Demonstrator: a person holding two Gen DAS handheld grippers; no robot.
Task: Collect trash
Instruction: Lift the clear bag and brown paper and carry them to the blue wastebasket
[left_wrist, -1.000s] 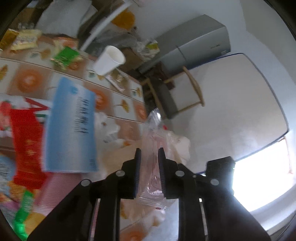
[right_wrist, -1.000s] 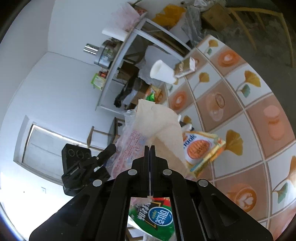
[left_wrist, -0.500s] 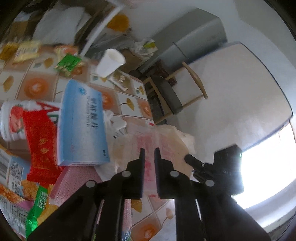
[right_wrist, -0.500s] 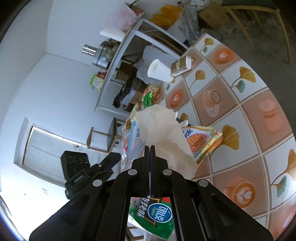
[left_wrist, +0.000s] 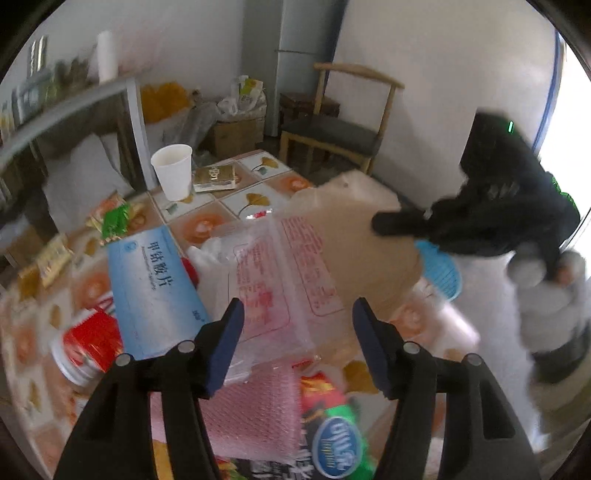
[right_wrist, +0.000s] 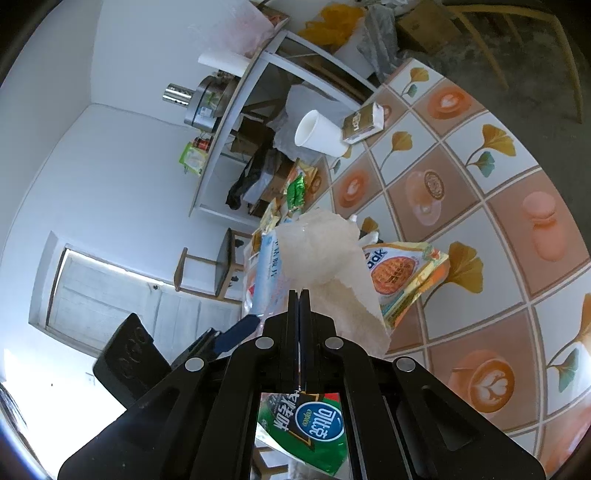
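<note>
Tiled with orange coffee cups and ginkgo leaves, the desk (right_wrist: 461, 206) carries much scattered packaging and a white paper cup (left_wrist: 173, 176). Over it, the left hand-held gripper (left_wrist: 297, 319) has just been opening; its jaws stand wide, free of the clear plastic wrapper with red print (left_wrist: 280, 280) lying below. The right hand-held gripper (right_wrist: 299, 295) is closed tightly on a brown paper bag (right_wrist: 332, 266).
</note>
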